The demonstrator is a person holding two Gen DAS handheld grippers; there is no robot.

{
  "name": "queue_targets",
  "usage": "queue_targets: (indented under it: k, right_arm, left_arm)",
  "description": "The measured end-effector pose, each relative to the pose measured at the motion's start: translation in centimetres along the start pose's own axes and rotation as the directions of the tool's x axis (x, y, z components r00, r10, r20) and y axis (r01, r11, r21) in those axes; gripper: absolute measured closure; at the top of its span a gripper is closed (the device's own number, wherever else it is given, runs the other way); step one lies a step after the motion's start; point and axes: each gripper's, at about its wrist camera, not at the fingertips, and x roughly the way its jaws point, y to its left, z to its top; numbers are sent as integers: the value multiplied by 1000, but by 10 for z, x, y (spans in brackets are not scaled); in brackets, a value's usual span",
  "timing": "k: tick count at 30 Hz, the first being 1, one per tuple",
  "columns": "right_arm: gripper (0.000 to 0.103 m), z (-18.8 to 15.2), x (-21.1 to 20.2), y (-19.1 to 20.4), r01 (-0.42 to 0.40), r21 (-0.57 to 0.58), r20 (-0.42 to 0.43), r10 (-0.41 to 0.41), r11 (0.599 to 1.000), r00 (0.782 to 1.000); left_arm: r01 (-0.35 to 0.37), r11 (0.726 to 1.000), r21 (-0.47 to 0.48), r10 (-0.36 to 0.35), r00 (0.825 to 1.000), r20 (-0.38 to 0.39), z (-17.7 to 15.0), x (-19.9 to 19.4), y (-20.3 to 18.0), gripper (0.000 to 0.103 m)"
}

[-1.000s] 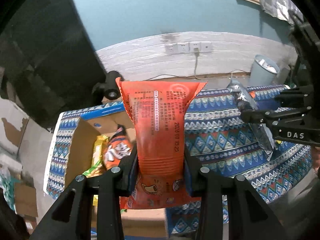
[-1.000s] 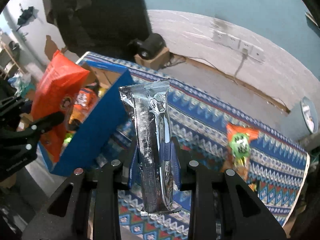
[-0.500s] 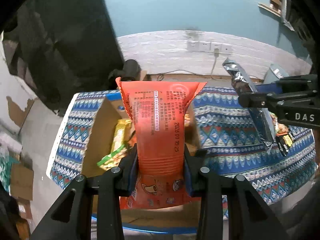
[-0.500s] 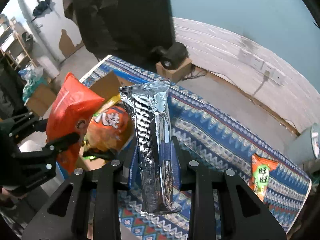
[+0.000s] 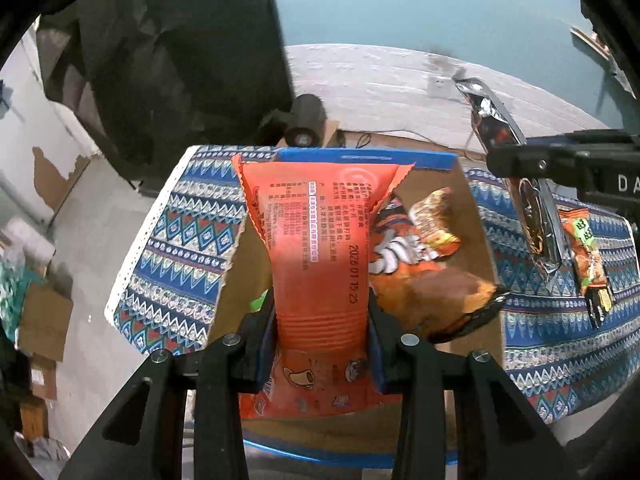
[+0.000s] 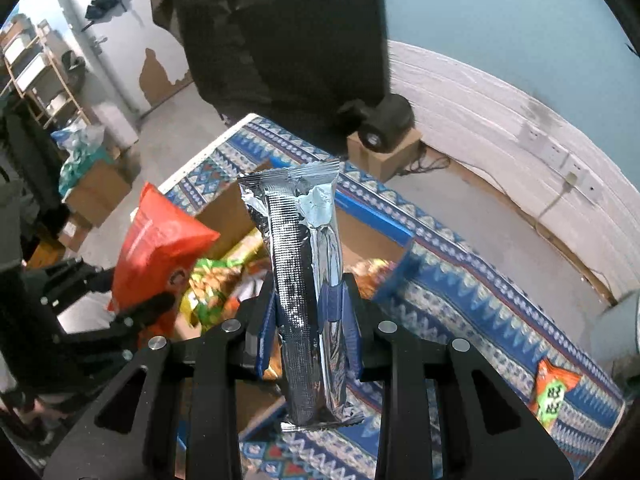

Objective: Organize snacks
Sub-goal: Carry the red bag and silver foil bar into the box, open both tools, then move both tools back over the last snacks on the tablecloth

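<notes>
My left gripper point(image 5: 322, 320) is shut on an orange snack bag point(image 5: 320, 240) and holds it upright over the open cardboard box point(image 5: 476, 216) with the blue rim. The box holds several snack packs point(image 5: 416, 264). My right gripper point(image 6: 310, 316) is shut on a long silver foil pack point(image 6: 306, 280) and holds it upright over the right side of the same box point(image 6: 224, 208). The silver pack point(image 5: 516, 176) also shows in the left wrist view, and the orange bag point(image 6: 156, 244) in the right wrist view.
The box stands on a table with a blue patterned cloth point(image 5: 184, 248). An orange-and-green snack pack point(image 6: 554, 390) lies on the cloth to the right, also seen in the left wrist view point(image 5: 584, 256). A black device on a carton point(image 6: 384, 128) stands on the floor behind.
Both grippers have moved left over the box with their packs still held. The box interior now lies right under both packs.
</notes>
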Motion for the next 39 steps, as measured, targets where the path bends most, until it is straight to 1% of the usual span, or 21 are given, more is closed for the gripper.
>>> queue_targets:
  k: [5,9,11,12,14,15,16,17,18,19,21,25,32,34,39]
  right_arm:
    - [75,10,21,9,-11,-12,-23,10,1000,1000]
    - [75,11,33,13,-15,-11,-38,14,1000,999]
    - [75,11,37,14,-17,-10,-44,17,1000,999]
    - [75,11,38,14,-17,-10,-46,16,1000,999]
    - [74,12,40,15,-19,-8,-51,19,1000,999]
    - [72,12,41,15,-21,-8,-55,21,1000,998]
    - [65,12,42,15,-22,-6,-60,21,1000,998]
    - [56,12,42,15,-20,-3,-62,20,1000,998]
    - [52,12,42,15,-21,0,-62,21,1000,998]
    - [46,12,42,15,-19,0,-62,19,1000,998]
    - [46,10,41,16,-12,-5,-63,12,1000,998]
    - [41,7,37,17,1,-7,-62,-1,1000,998]
    - [35,-3,27,10,33,-2,-63,-33,999,997]
    - [34,-7,23,5,45,6,-64,-44,999,997]
    - [33,-20,14,-9,69,30,-70,-67,997,995]
  left_arm:
    - [-14,999,-29,14,1000,-26,-2,12,14,64]
    - [-19,999,-51,17,999,-46,-3,18,22,64]
    - [-16,998,-58,12,998,-55,-3,21,25,62]
    - [-18,998,-61,14,998,-59,-3,22,26,57]
    - [-29,998,-62,25,998,-62,-3,22,27,56]
    - [-33,998,-61,29,998,-62,-2,22,27,52]
    - [-38,998,-59,34,997,-65,-2,22,26,44]
    - [-52,997,-58,48,996,-70,-2,22,26,39]
    - [-60,997,-58,56,996,-63,-1,21,26,34]
    - [-63,996,-58,60,997,-55,-1,19,26,31]
    - [-71,996,-58,68,996,-50,0,17,26,28]
    - [-61,996,-58,58,997,-46,0,14,24,27]
    - [-29,999,-37,28,999,-36,4,6,9,26]
    - [-17,1000,-26,16,1000,-27,5,3,3,23]
    - [-1,1000,8,1,1000,-13,8,-3,-14,23]
